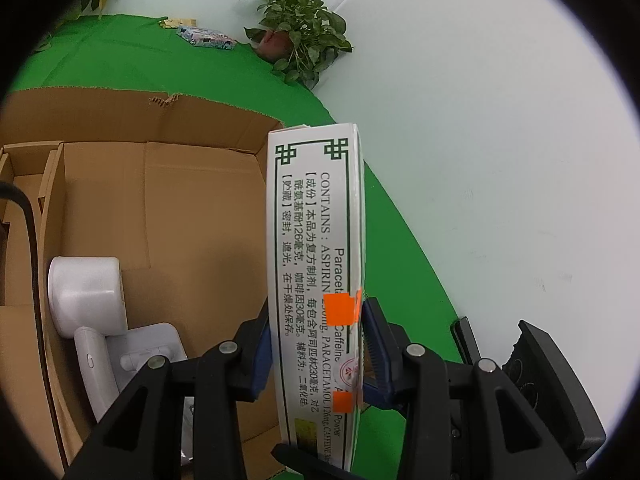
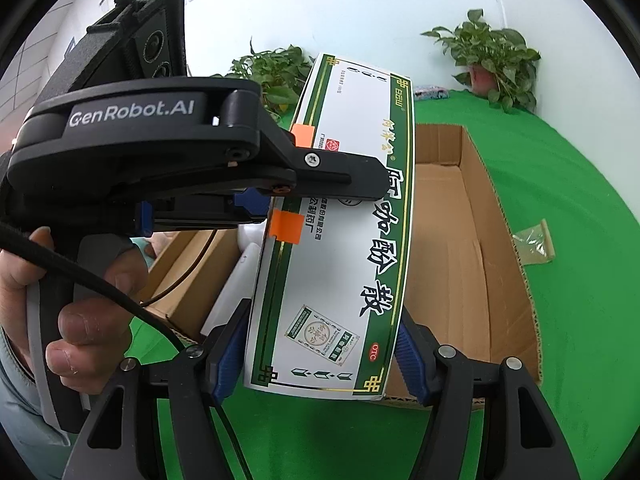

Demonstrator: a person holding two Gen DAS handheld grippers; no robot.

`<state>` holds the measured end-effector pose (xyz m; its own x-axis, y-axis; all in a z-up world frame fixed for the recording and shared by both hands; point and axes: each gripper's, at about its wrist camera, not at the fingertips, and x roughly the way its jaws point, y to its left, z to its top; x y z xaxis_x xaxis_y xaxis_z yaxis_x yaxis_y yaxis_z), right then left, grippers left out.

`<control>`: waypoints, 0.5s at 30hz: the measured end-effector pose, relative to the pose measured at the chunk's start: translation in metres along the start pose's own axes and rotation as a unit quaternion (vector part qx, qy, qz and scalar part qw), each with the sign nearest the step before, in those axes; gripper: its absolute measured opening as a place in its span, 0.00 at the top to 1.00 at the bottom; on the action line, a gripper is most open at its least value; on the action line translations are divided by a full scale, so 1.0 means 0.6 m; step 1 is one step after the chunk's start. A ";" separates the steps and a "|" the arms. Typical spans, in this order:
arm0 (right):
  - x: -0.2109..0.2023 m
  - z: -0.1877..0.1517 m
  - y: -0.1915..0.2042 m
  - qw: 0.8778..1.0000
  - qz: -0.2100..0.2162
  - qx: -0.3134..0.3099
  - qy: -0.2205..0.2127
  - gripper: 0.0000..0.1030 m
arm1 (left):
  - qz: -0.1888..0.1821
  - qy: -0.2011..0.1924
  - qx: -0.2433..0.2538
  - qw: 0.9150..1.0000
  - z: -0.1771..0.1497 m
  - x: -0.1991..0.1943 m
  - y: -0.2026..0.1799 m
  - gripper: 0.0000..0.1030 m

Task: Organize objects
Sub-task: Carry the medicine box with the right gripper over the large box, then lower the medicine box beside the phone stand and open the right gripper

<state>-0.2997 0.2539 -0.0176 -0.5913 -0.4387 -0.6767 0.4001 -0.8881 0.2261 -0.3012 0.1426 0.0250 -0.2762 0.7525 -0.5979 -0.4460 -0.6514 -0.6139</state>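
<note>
While clamped from two sides, medicine carton (image 2: pixel 332 240) hung over the open cardboard box (image 2: pixel 472 248), above its floor and near the rim. Pinched across the narrow edge by left gripper (image 1: pixel 316 344), blue pads pressed on both broad faces; pinched across the broad face's width by right gripper (image 2: pixel 320 350), pads against both long edges.

Seen only from the left wrist: narrow side panel with "CONTAINS: ASPIRIN", "PARACETAMOL", "Caffeine", "Powder" and rows of Chinese text inside a green knot-cornered border; two orange tape tabs (image 1: pixel 340 310) over the flap seam. At 8 o'clock of the carton, down in the box, white handheld appliance (image 1: pixel 86 296) beside cardboard dividers (image 1: pixel 52 184). At 12 o'clock, potted plant (image 1: pixel 298 36) on the green cloth (image 1: pixel 120 56), a patterned packet (image 1: pixel 206 37) at 11 o'clock.

Seen only from the right wrist: broad front with large black Chinese characters, gold and green frame, a red "OTC" oval (image 2: pixel 371 353) toward 5 o'clock, a small green pack picture. Left tool's body at 10 o'clock, lettered "GenRobot.AI" (image 2: pixel 132 112), gripped by a hand (image 2: pixel 76 320) at 8 o'clock, black cable across it. Clear small bag (image 2: pixel 534 242) on the cloth at 3 o'clock, outside the box. Framed pictures on the wall at 11 o'clock, too small to read.
</note>
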 end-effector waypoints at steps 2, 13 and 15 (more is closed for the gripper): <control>0.010 -0.001 -0.004 1.000 0.003 0.006 0.007 0.39 | 0.003 0.005 -0.003 1.000 0.002 0.006 0.007 0.62; 0.052 -0.012 -0.019 0.999 0.001 0.017 0.048 0.36 | 0.003 0.034 -0.024 0.999 0.008 0.046 0.039 0.62; 0.057 -0.012 -0.020 0.998 -0.001 0.016 0.052 0.35 | 0.009 0.038 -0.023 0.999 0.009 0.050 0.040 0.63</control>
<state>-0.3199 0.2506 -0.0485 -0.5152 -0.4214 -0.7464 0.3749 -0.8939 0.2458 -0.3250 0.1501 -0.0049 -0.2173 0.7322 -0.6455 -0.4013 -0.6699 -0.6247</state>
